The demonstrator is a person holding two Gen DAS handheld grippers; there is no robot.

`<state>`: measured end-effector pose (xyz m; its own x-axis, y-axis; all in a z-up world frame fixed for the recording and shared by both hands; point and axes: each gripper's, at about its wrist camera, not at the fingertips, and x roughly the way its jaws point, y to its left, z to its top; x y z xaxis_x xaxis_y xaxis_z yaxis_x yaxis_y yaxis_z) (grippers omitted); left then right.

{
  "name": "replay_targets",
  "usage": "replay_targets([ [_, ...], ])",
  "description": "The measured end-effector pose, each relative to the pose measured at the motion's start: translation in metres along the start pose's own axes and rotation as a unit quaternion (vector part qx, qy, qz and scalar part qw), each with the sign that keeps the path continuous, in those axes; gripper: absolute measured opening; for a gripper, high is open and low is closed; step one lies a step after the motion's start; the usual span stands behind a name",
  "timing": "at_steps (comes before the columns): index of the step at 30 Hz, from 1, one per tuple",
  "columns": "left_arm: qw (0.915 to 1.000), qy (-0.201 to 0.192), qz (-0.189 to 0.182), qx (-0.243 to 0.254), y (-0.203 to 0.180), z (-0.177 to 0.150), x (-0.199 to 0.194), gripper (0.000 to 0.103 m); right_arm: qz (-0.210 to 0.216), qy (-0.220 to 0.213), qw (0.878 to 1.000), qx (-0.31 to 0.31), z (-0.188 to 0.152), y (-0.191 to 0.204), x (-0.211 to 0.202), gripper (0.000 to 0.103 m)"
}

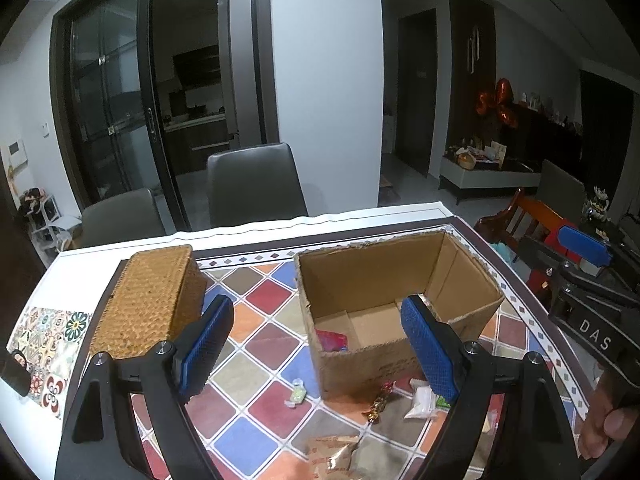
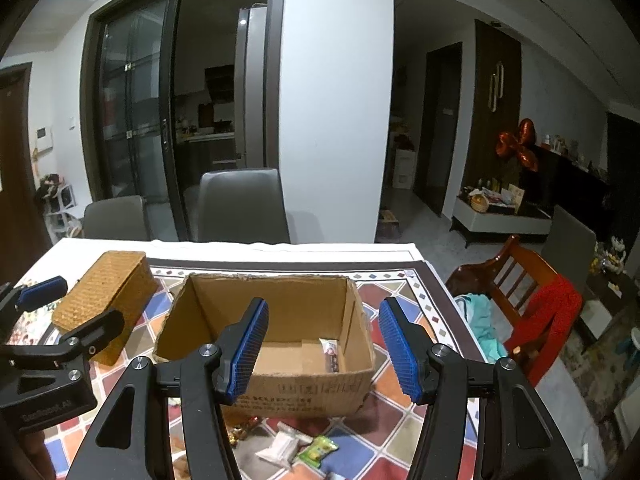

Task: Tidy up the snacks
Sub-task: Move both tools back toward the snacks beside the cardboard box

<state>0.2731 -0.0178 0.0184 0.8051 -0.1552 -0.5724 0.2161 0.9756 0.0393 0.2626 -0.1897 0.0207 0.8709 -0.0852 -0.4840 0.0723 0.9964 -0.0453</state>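
An open cardboard box [image 1: 360, 288] [image 2: 304, 392] stands on the patterned tablecloth, with a red snack packet [image 1: 331, 339] and a small packet [image 2: 332, 354] inside. Loose snacks lie in front of it: a pale wrapped candy [image 1: 295, 394], a gold-red candy [image 1: 378, 400], a white packet [image 1: 420, 402] [image 2: 282, 446], a green packet [image 2: 318, 449] and a brown wrapper [image 1: 332, 452]. My left gripper [image 1: 318, 350] is open and empty, above the table before the box. My right gripper [image 2: 322, 354] is open and empty, over the box's near wall.
A woven wicker box [image 1: 150, 304] [image 2: 106, 300] stands left of the cardboard box. Grey chairs [image 1: 254, 186] stand behind the table. A wooden chair [image 2: 528, 292] with red cloth is off the right edge. The table edge [image 1: 540, 312] runs close on the right.
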Motion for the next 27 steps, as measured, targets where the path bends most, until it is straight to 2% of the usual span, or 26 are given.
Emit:
replay_targets([
  [13,0.9999,0.001,-0.008,0.015,0.013,-0.030,0.001,0.086,-0.018,0.013,0.999,0.032,-0.034,0.013,-0.006,0.059],
  [20,0.9994,0.011,-0.016,0.028,0.018,-0.049,0.014,0.085,-0.029,0.025,0.998,0.047,-0.054,0.021,-0.003,0.059],
  [27,0.9982,0.021,-0.040,0.040,0.022,-0.070,0.034,0.084,-0.043,0.030,0.998,0.043,-0.078,0.034,0.009,0.059],
])
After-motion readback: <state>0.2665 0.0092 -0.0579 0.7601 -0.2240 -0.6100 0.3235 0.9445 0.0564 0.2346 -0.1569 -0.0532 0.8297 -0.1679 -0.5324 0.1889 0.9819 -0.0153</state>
